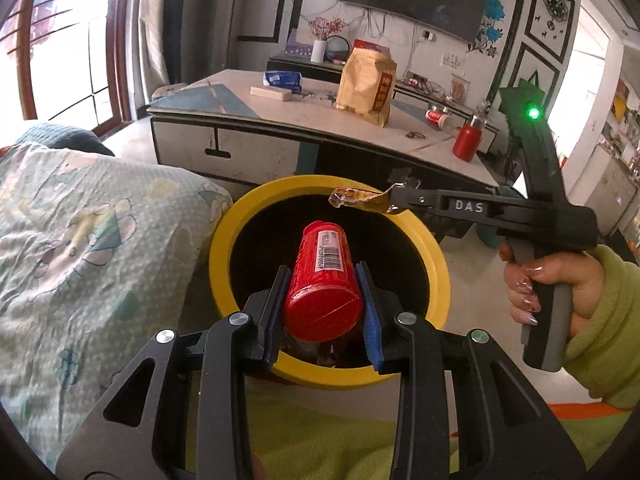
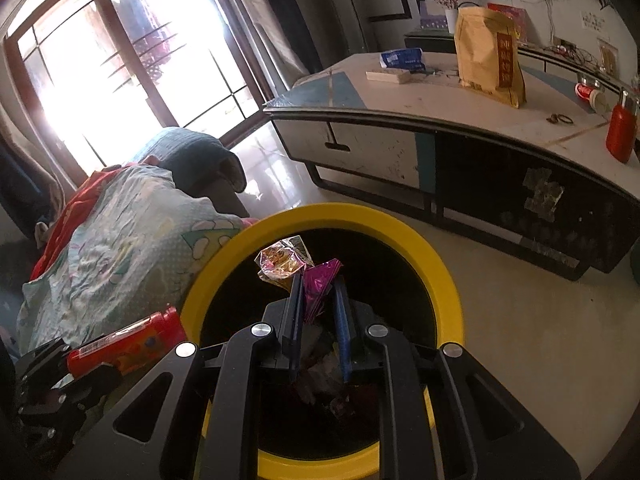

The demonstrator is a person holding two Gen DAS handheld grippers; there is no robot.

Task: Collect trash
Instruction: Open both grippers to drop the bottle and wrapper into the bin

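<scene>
A yellow-rimmed bin [image 1: 224,248] with a black inside stands on the floor, also in the right wrist view [image 2: 440,264]. My left gripper [image 1: 322,280] is shut on a red plastic bottle [image 1: 322,284] and holds it over the bin mouth; the bottle also shows at the lower left of the right wrist view [image 2: 128,346]. My right gripper [image 2: 318,292] holds crumpled foil wrappers, gold [image 2: 280,262] and magenta [image 2: 318,284], above the bin. In the left wrist view it [image 1: 394,200] pinches the gold wrapper [image 1: 356,198] over the far rim. Trash lies inside the bin [image 2: 324,380].
A low table [image 1: 280,120] behind the bin carries a tan paper bag [image 1: 366,84], a blue packet [image 1: 282,80], a red bottle [image 1: 466,142] and a red can [image 1: 438,116]. A patterned quilt [image 1: 80,232] lies left of the bin. A window is far left.
</scene>
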